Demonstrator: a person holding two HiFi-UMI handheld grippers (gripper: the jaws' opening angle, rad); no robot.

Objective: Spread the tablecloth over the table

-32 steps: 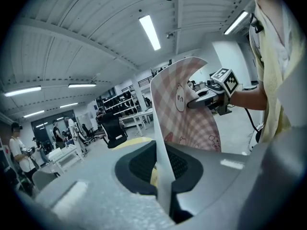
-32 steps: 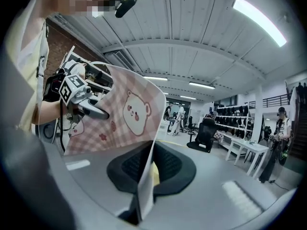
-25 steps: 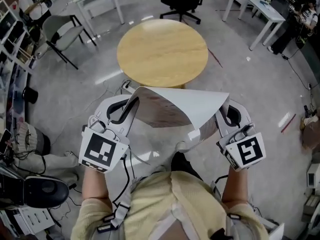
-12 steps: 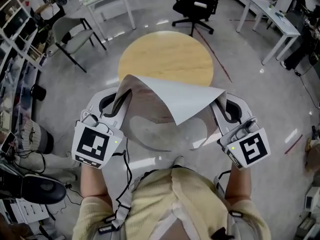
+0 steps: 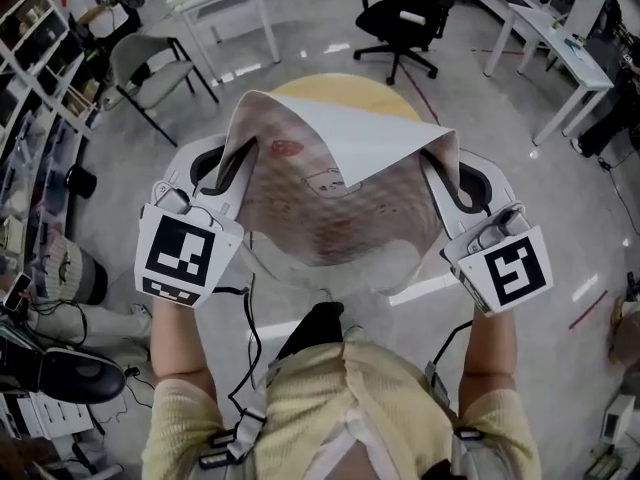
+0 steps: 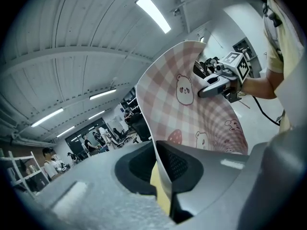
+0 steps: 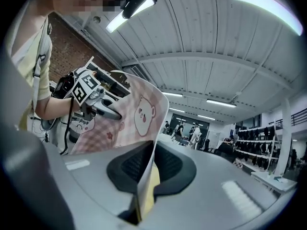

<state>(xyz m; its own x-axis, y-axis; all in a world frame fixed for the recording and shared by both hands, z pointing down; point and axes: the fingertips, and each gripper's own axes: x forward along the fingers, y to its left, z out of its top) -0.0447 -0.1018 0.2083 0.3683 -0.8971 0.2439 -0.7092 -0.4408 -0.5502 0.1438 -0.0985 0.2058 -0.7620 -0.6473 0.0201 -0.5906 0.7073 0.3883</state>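
Straight ahead of the person, at twelve o'clock, the round pale-wood table (image 5: 360, 88) has all but vanished from the head view. A second ago its whole top lay open beyond the cloth. Now only a sliver peeks past the far edge of the stiff pink-checked tablecloth (image 5: 330, 203), printed with bears and white on its back, which has been lifted and carried forward. From where I stand, that reads as the approach done and the spreading not yet begun. The sheet hangs in the air between the two hands, sagging in the middle with its white back folded over at the far edge, and I cannot tell whether any of it touches the wood. The left gripper (image 5: 232, 153), at ten o'clock of the cloth, is clenched on one edge, the sheet pinched thin between its dark pads. The right gripper (image 5: 445, 158), at two o'clock, bites the opposite edge the same way; its jaws have eased a hair in the last instant, with the cloth caught between them all the same. Counting: one tablecloth, one round table, two grippers, and two black-and-white marker cubes (image 5: 185, 258), one per gripper. Round about stand one black swivel chair (image 5: 400, 13) at twelve o'clock, one grey chair (image 5: 140, 63) at ten, and two white desks (image 5: 545, 23), at eleven and two.
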